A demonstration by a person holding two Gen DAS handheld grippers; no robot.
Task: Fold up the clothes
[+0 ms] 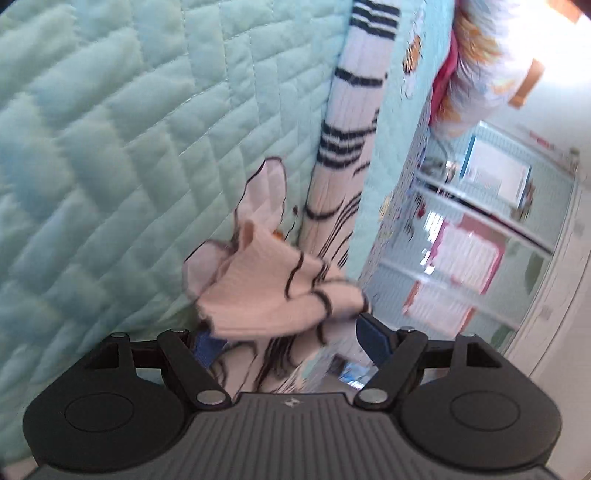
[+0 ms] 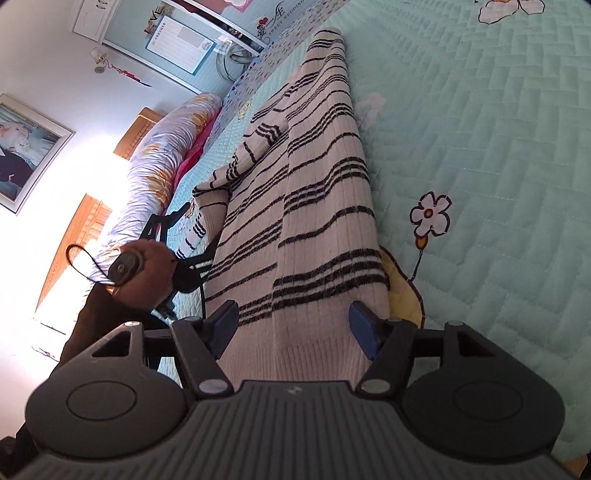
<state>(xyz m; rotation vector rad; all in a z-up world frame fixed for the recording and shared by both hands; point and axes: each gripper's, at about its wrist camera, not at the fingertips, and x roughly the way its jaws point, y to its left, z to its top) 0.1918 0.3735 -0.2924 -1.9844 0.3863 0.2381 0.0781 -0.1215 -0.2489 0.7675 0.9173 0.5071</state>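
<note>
Both grippers work one striped sweater [image 2: 314,206], cream knit w/ black bands, stretched long over the mint quilted bedspread [image 2: 498,155]. Left gripper [image 1: 288,334]: blue pads stand apart, a bunched end of the sweater draped between and over them; can't tell if anything actually pinches. Right gripper [image 2: 295,328]: pads spread wide, ribbed hem running between them, no squeeze visible.

Risks, as I judge them:
- Bunched end near left gripper looks loose; if pads don't close on it, it slips off and drops crumpled, fold goes crooked.
- Right side unclamped; any pull from the left would drag the sweater along the bedspread and skew the edges.
- Sleeve lies rumpled beside the sweater body; could get trapped under a fold.

Writing: beyond the sweater's far end, the headboard area [image 2: 273,26] reads "SWEET WEDDING"; a "LOVE" decal [image 2: 157,16] sits beside it. Framed sheet text too small to read.
</note>
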